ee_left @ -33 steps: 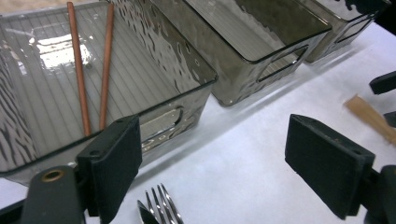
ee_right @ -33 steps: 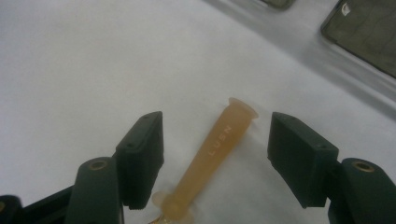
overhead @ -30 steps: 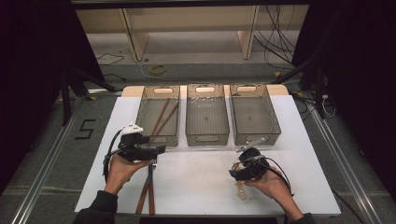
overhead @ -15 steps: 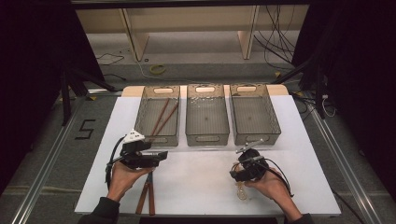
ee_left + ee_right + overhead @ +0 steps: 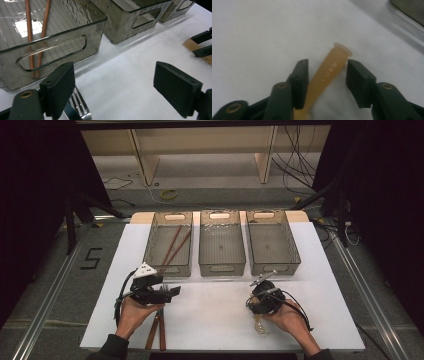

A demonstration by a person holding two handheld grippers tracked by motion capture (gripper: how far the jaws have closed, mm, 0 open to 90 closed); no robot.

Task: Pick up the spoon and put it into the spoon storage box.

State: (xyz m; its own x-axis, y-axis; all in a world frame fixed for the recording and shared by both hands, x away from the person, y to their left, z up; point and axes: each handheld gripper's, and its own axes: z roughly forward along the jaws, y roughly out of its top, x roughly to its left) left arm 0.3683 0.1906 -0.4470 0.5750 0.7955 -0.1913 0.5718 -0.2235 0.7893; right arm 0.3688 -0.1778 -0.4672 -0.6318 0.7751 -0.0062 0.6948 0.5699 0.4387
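An amber translucent utensil handle (image 5: pixel 329 70), stamped with letters, lies on the white table between the jaws of my right gripper (image 5: pixel 328 67). The jaws have just been closing. The left pad sits against the handle and a gap remains at the right pad. From above, the right gripper (image 5: pixel 259 304) is near the front right, with the amber utensil (image 5: pixel 258 325) reaching out beneath the hand. My left gripper (image 5: pixel 171 293) stands wide open at the front left, above a fork (image 5: pixel 81 107) with a wooden handle (image 5: pixel 156 332). The left gripper (image 5: pixel 113 75) holds nothing.
Three smoky clear bins stand in a row at the back: the left bin (image 5: pixel 149 251) holds two chopsticks (image 5: pixel 172 247), while the middle bin (image 5: pixel 222 266) and right bin (image 5: pixel 275 266) look bare. The left bin's front wall (image 5: pixel 57 52) is just ahead of my left jaws.
My left gripper has drifted a little toward the near edge, over the wooden-handled utensils. The right hand has stayed where it was.
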